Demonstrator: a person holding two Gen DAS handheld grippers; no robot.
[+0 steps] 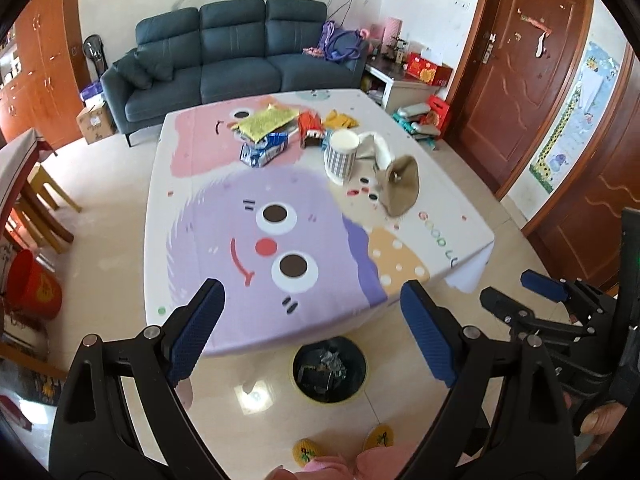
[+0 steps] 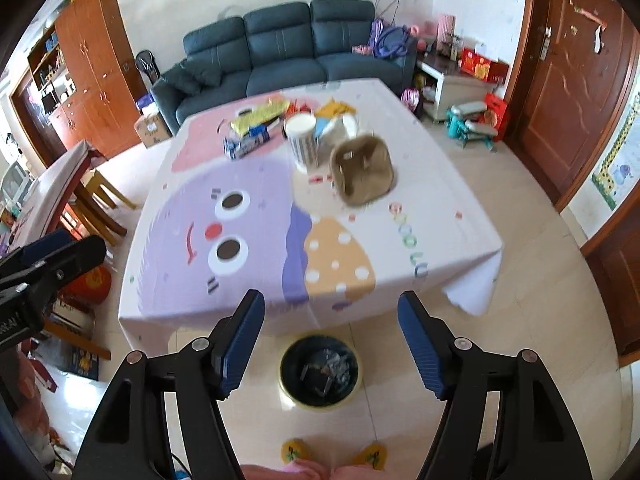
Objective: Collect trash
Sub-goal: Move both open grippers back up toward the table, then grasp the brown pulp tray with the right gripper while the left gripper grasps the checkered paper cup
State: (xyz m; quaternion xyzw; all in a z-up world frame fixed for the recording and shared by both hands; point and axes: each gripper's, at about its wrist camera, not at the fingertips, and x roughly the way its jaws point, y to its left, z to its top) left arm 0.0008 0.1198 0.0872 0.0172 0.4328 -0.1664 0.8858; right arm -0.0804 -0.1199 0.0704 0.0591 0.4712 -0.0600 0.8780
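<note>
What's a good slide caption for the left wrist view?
Open left gripper above a floor bin, facing wrappers on the cartoon-print table.

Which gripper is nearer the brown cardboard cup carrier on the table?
Right, narrowly. The cup carrier sits on the table's right side; the right gripper faces that side, the left gripper is further left. Both open, well short.

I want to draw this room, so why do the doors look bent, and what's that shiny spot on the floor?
Left wrist view: the fisheye lens bows the brown door and table edge; window light glares off the tiles beside the trash bin. Right wrist view: the same bending, and the cardboard cup carrier looks slightly blurred.
</note>
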